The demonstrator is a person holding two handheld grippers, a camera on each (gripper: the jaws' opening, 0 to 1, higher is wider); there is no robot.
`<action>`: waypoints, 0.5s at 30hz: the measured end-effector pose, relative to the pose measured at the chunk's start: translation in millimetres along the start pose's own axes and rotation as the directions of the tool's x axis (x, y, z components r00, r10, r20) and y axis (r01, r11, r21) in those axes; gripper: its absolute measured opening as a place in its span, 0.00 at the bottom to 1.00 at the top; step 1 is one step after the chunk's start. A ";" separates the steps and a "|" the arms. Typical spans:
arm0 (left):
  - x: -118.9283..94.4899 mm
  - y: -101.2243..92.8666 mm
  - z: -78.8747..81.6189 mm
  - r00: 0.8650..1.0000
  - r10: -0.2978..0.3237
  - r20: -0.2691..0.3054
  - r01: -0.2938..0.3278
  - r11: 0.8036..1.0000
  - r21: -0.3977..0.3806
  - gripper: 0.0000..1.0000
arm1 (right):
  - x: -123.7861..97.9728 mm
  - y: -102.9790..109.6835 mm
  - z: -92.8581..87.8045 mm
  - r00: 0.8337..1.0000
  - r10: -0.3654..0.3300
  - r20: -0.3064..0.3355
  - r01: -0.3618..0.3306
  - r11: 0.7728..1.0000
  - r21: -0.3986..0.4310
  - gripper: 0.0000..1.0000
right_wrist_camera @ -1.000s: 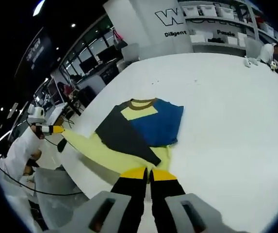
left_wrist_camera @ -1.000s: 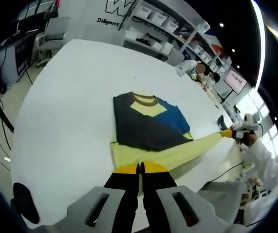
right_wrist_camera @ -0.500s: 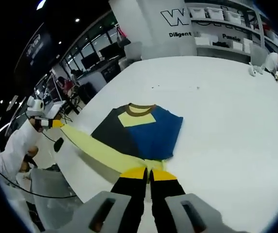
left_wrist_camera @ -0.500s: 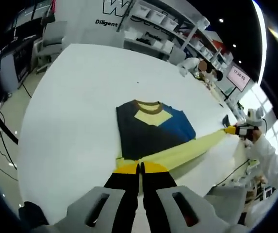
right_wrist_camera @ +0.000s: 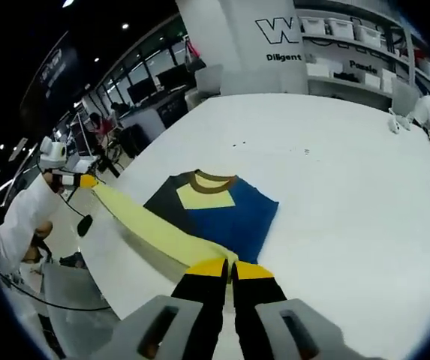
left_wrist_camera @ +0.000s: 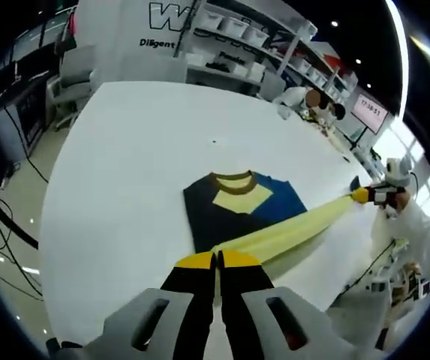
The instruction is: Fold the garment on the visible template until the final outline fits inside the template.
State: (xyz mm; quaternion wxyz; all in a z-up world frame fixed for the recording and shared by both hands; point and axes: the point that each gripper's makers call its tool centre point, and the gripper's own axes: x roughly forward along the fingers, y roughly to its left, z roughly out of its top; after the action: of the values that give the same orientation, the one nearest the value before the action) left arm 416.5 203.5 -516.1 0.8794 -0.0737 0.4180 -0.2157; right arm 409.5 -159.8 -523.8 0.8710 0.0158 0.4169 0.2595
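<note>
A white table (left_wrist_camera: 117,172) carries a seemingly folded garment (left_wrist_camera: 241,206).

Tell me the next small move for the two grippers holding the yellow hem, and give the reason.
Probably carry the stretched pale-yellow hem band forward over the navy, blue and yellow shirt toward its brown collar. Both the left gripper and right gripper are shut on the band's ends, it hangs taut above the white table, and the lower body looks unfolded.

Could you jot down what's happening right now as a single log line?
left gripper: shut on garment | right gripper: shut on garment | garment: yellow hem band stretched between grippers above white table
</note>
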 end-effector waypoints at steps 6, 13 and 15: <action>7.2 1.1 15.9 1.000 0.019 0.003 -0.019 0.999 0.039 0.00 | 7.3 -7.6 13.6 1.000 -0.016 -0.002 0.016 1.000 -0.019 0.00; 24.1 10.9 34.4 0.999 0.045 -0.001 -0.044 0.996 0.077 0.00 | 17.9 -17.4 29.5 0.999 -0.036 -0.006 0.036 0.998 -0.042 0.00; 31.5 17.8 40.3 0.999 0.051 -0.005 -0.050 0.995 0.083 0.00 | 21.9 -19.3 32.8 0.999 -0.043 -0.010 0.042 0.998 -0.049 0.00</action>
State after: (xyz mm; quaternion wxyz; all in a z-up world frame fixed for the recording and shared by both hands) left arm 470.7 203.5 -518.0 0.8853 -0.0257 0.4136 -0.2109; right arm 453.4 -160.1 -522.8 0.8741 -0.0158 0.4156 0.2510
